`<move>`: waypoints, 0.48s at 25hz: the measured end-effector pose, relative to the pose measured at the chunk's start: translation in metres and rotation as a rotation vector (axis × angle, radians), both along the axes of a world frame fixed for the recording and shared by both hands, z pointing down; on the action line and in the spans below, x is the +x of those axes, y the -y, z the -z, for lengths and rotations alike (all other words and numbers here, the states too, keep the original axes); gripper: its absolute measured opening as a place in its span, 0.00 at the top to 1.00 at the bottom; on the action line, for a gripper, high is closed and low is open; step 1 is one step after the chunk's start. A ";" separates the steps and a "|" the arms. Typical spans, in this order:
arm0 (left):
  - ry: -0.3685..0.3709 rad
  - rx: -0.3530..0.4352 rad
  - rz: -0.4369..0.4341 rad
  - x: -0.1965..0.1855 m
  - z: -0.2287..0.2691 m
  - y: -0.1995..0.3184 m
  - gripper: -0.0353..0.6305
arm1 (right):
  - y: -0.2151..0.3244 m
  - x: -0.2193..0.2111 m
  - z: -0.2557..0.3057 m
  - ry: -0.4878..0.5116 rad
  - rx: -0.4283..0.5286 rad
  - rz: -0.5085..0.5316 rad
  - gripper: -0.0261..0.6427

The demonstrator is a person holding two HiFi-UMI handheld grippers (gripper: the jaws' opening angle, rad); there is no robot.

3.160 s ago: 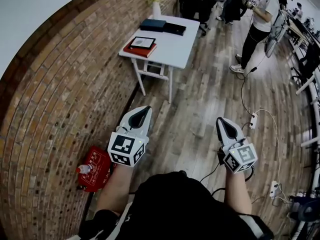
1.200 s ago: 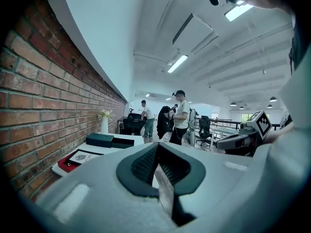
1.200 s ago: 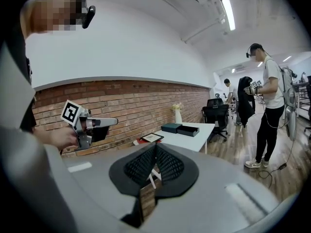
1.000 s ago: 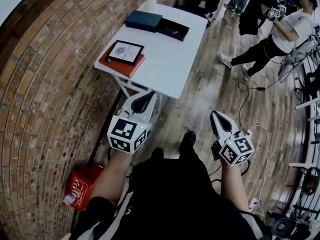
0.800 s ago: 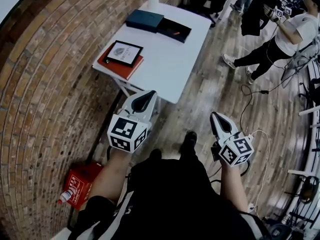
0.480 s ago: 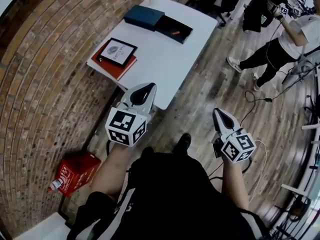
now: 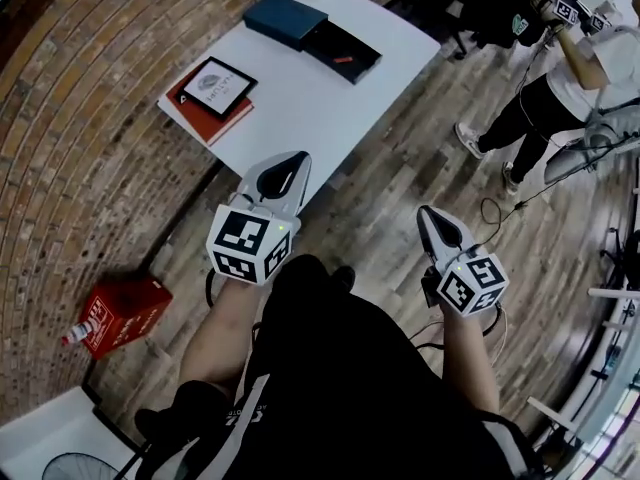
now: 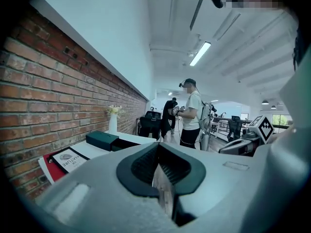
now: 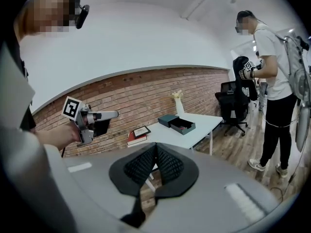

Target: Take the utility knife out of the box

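Note:
On the white table lies an open black box with a small red thing inside, too small to tell apart. Its dark teal lid lies beside it. My left gripper is shut and empty, with its tip just over the table's near edge. My right gripper is over the wooden floor to the right of the table, jaws together, nothing in them. The right gripper view shows the box, still well ahead of the right gripper. In the left gripper view the lid lies beyond the left gripper.
A red book with a framed card lies on the table's left end, and a white vase stands at its far end. A brick wall runs along the left. A red case sits on the floor. A person stands at the right, near black chairs.
Both grippers have moved forward toward the table, which now lies closer beneath them. The left tip has reached the table's edge. Both jaws have stayed shut.

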State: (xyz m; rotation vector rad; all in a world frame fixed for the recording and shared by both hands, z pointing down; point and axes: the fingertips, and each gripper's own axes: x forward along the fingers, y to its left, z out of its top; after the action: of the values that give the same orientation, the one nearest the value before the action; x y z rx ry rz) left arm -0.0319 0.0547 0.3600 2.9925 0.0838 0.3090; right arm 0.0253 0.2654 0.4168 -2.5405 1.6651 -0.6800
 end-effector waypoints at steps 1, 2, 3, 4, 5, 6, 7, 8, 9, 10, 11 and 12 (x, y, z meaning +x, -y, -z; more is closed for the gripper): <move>0.001 -0.005 0.010 0.001 -0.002 -0.001 0.94 | 0.001 0.003 -0.001 0.005 -0.003 0.014 0.96; 0.001 -0.006 0.019 0.002 -0.003 -0.001 0.94 | 0.003 0.005 -0.002 0.009 -0.006 0.029 0.96; 0.001 -0.006 0.027 0.004 -0.004 0.000 0.94 | 0.006 0.008 -0.003 0.009 -0.011 0.045 0.96; -0.001 -0.008 0.037 0.005 -0.005 0.003 0.94 | 0.011 0.011 -0.004 0.009 -0.017 0.060 0.96; -0.002 -0.012 0.046 0.008 -0.007 0.007 0.94 | 0.016 0.014 -0.005 0.010 -0.024 0.072 0.96; -0.002 -0.018 0.055 0.010 -0.009 0.012 0.94 | 0.022 0.017 -0.007 0.014 -0.028 0.084 0.96; 0.001 -0.024 0.064 0.013 -0.012 0.017 0.94 | 0.029 0.020 -0.009 0.019 -0.032 0.096 0.96; 0.004 -0.030 0.072 0.016 -0.016 0.022 0.94 | 0.037 0.022 -0.011 0.022 -0.038 0.112 0.96; 0.007 -0.038 0.082 0.020 -0.019 0.028 0.94 | 0.045 0.026 -0.013 0.023 -0.047 0.130 0.96; 0.009 -0.046 0.092 0.025 -0.023 0.034 0.94 | 0.054 0.030 -0.016 0.023 -0.058 0.150 0.96; 0.010 -0.054 0.102 0.031 -0.027 0.041 0.94 | 0.063 0.035 -0.018 0.023 -0.068 0.170 0.96; 0.012 -0.061 0.112 0.038 -0.031 0.049 0.94 | 0.073 0.042 -0.020 0.022 -0.077 0.190 0.96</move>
State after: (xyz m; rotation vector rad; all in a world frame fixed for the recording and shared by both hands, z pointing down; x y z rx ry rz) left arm 0.0058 0.0062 0.3909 2.9206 -0.0744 0.3059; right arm 0.0672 0.1921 0.4365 -2.4351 1.9263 -0.7965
